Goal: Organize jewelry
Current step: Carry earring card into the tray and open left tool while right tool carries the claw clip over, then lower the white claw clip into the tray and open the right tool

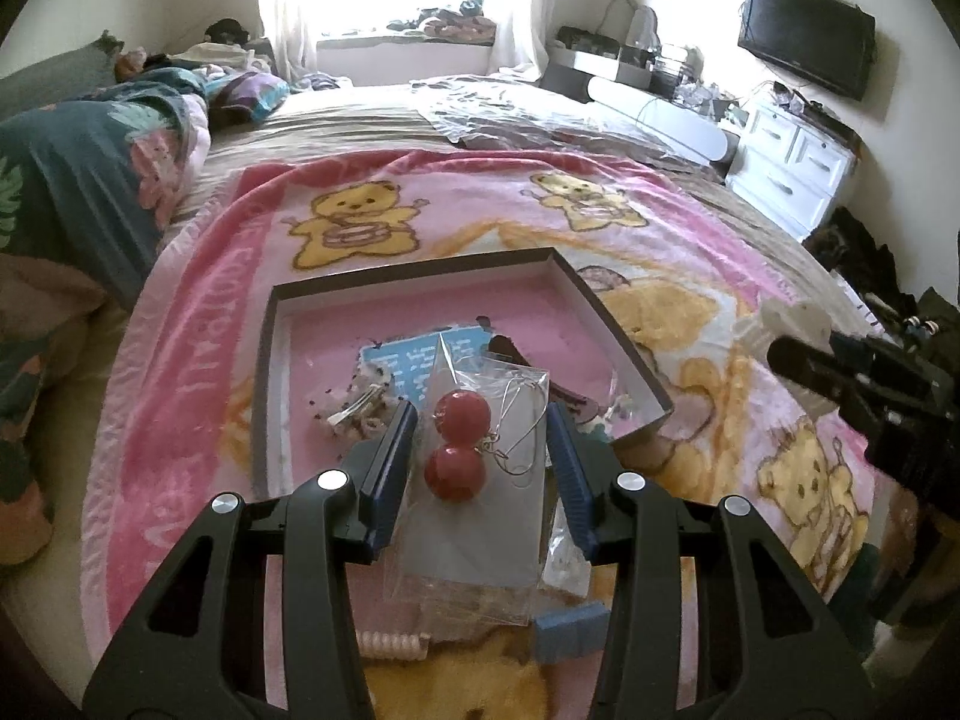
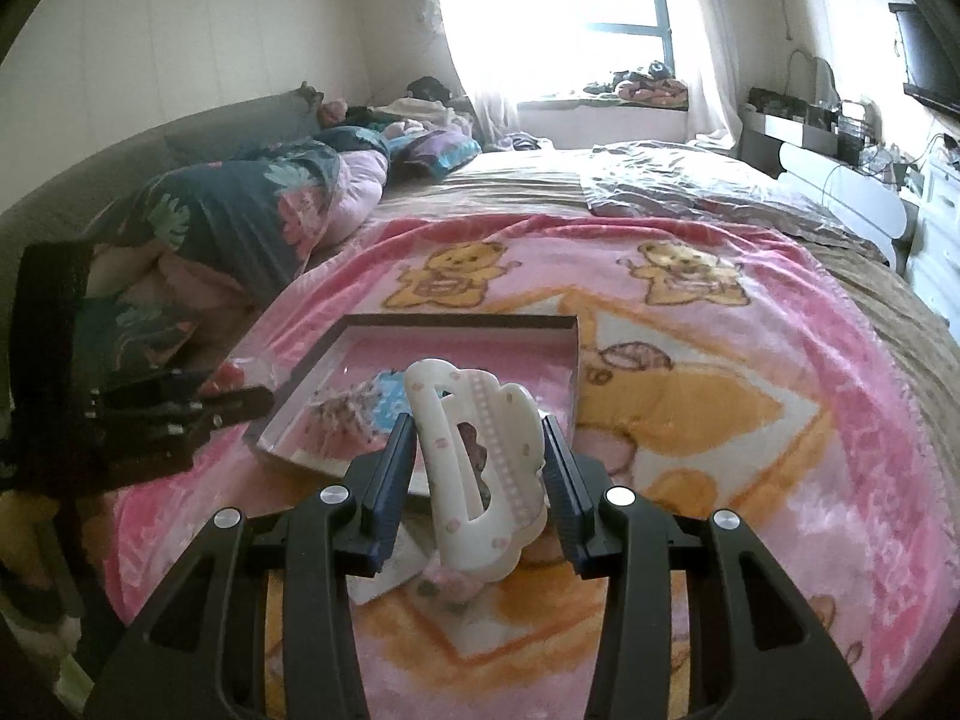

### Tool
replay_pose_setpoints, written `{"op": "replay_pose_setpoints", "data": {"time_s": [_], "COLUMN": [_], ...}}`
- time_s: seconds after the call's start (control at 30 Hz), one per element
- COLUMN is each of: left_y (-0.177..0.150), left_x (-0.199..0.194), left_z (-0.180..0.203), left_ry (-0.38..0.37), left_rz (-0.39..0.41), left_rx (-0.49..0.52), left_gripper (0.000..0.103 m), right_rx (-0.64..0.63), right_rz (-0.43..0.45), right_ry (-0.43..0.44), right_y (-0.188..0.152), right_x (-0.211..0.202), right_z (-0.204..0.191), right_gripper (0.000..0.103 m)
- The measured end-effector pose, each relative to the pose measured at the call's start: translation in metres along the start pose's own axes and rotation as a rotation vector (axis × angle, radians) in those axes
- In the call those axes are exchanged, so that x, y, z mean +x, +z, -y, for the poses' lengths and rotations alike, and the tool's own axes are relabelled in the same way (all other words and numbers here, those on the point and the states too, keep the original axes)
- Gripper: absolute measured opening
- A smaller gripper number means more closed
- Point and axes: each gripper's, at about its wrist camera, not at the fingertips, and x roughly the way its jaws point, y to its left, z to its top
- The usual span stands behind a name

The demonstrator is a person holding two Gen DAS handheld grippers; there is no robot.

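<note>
My left gripper (image 1: 480,426) is shut on a clear packet of red ball earrings (image 1: 462,447), held above the pink bear blanket in front of a shallow grey tray (image 1: 624,324). The tray holds a blue card (image 1: 414,360), a hair clip (image 1: 354,411) and other small pieces. My right gripper (image 2: 480,438) is shut on a white hair claw (image 2: 480,468) with pink dots, lifted just in front of the same tray (image 2: 576,360). The right gripper (image 1: 864,378) shows at the right edge of the left wrist view, the left gripper (image 2: 180,408) at the left of the right wrist view.
On the blanket below the left gripper lie a white ribbed piece (image 1: 393,645) and a blue box (image 1: 570,630). A folded quilt (image 2: 240,210) lies left of the blanket. White drawers (image 1: 792,162) and a wall television (image 1: 804,54) stand to the right.
</note>
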Motion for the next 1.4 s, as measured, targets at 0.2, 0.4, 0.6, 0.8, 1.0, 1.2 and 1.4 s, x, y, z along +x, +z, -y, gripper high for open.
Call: {"op": "replay_pose_setpoints", "data": {"time_s": [0.2, 0.4, 0.6, 0.8, 1.0, 1.2, 1.4], "left_y": [0.005, 0.009, 0.009, 0.002, -0.004, -0.008, -0.009], "left_x": [0.021, 0.046, 0.072, 0.097, 0.112, 0.118, 0.11], "left_z": [0.0, 0.0, 0.002, 0.0, -0.007, -0.016, -0.023], "left_ry": [-0.011, -0.015, -0.012, -0.013, -0.016, -0.01, 0.003], "left_rz": [-0.033, -0.075, -0.118, -0.166, -0.198, -0.207, -0.197], "left_rx": [0.0, 0.004, 0.024, 0.028, 0.011, -0.003, -0.009], "left_gripper": [0.036, 0.036, 0.036, 0.036, 0.036, 0.045, 0.056], "right_rx": [-0.007, -0.023, -0.005, -0.013, -0.026, -0.013, -0.014], "right_rz": [-0.02, -0.056, -0.094, -0.137, -0.184, -0.217, -0.255], "right_ry": [-0.008, -0.027, -0.028, -0.035, -0.046, -0.049, -0.052], "right_y": [0.013, 0.016, 0.018, 0.019, 0.019, 0.015, 0.009], "right_x": [0.018, 0.043, 0.07, 0.1, 0.129, 0.151, 0.171], "right_z": [0.01, 0.016, 0.023, 0.024, 0.026, 0.025, 0.022], "right_gripper": [0.04, 0.04, 0.04, 0.04, 0.04, 0.04, 0.04]}}
